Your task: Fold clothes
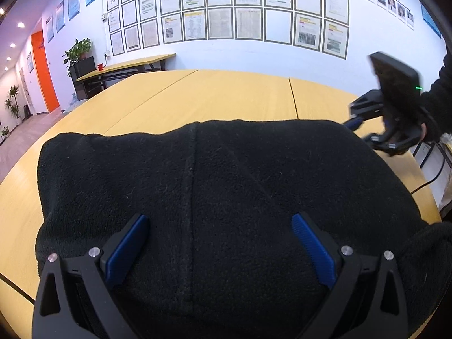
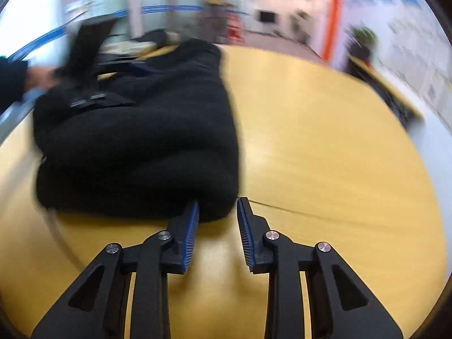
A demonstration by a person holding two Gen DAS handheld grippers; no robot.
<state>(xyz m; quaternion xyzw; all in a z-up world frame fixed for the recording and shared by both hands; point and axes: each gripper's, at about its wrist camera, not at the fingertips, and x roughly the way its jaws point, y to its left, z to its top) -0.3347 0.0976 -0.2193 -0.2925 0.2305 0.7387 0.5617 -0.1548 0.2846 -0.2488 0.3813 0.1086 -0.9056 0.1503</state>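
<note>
A black fleece garment lies folded in a thick bundle on the yellow wooden table. My left gripper is open wide, its blue-padded fingers just over the near part of the garment, holding nothing. In the right wrist view the garment lies left of centre. My right gripper is open and empty, its fingertips at the garment's near right corner, the left pad touching the edge. The right gripper also shows in the left wrist view at the garment's far right edge. The left gripper shows blurred on the garment in the right wrist view.
The table has seams between its panels. A second table and potted plants stand by the wall with framed papers. A cable hangs off the table's right edge. The right wrist view is motion-blurred.
</note>
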